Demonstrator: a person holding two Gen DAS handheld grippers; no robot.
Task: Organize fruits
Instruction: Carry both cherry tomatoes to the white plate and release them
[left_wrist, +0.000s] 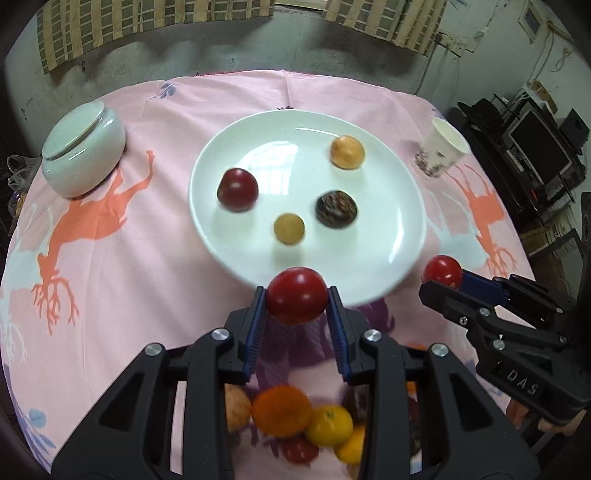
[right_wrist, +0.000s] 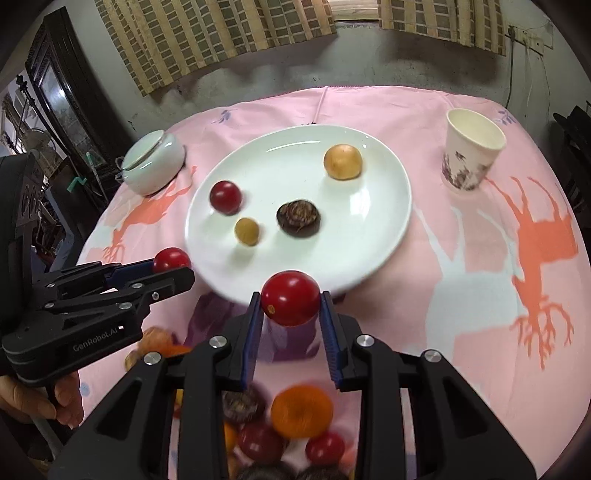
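Item: 2 red tomatoes, in transit to white plate (left_wrist: 402, 192). Left tongs (left_wrist: 297, 301) clamped on left tomato (left_wrist: 297, 299); right tongs (right_wrist: 290, 303) clamped on right tomato (right_wrist: 290, 297). Both hang at the plate's near rim above the pink worktop (left_wrist: 155, 273). Plate holds 4 fruits; loose pile (right_wrist: 295, 424) below, blurred, perhaps 8 pieces. Handling: lower each into a bare patch, clear of the dark fruit (left_wrist: 336, 208), and release low to limit rolling.
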